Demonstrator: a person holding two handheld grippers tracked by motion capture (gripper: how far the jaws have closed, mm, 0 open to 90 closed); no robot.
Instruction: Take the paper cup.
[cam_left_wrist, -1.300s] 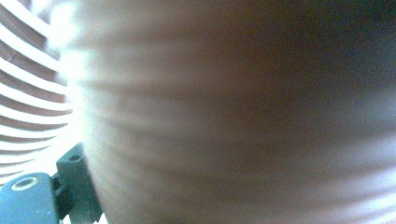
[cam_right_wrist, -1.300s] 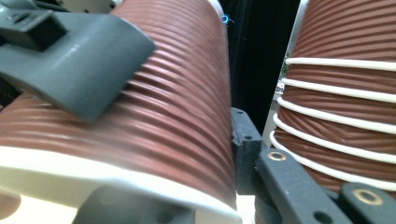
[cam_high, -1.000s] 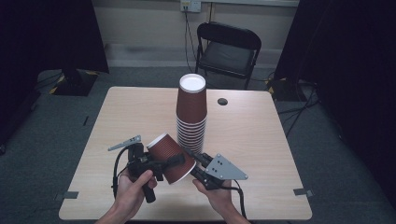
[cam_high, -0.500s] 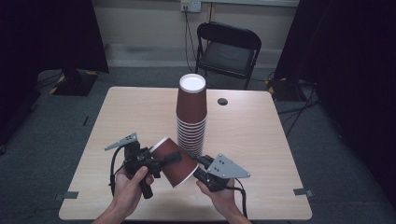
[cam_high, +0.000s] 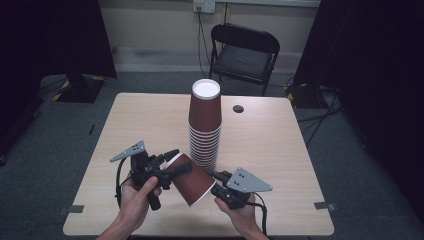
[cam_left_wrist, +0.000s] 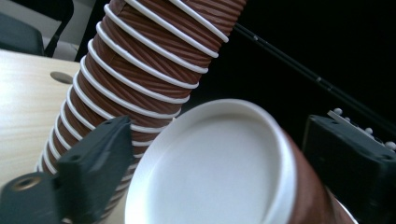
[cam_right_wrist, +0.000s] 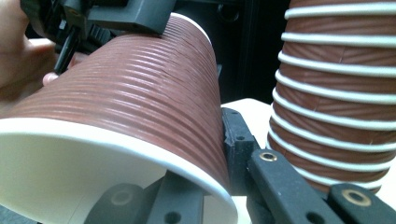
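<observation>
I have a single brown ribbed paper cup (cam_high: 187, 179) lying tilted between my two tools, just in front of the tall stack of cups (cam_high: 204, 125) that stands upside down near the middle of the table (cam_high: 280, 145). The cup's white base points toward my left side and its open white rim toward my right.

My right gripper (cam_high: 218, 183) is pressed tight on the cup's rim wall: in the right gripper view one jaw sits inside the mouth and the other against the ribbed outside (cam_right_wrist: 140, 116). My left gripper (cam_high: 172, 161) straddles the base end. Its jaws have just been closing, and in the left gripper view the white base (cam_left_wrist: 210, 163) sits between them. From the right gripper view one left jaw lies flat on the cup's side; whether both pads truly press, I cannot tell.

I can read no brand, label or writing on the cup or the stack. A small dark round disc (cam_high: 238, 108) lies on the table beyond the stack, and a black folding chair (cam_high: 244, 52) stands behind the table.
</observation>
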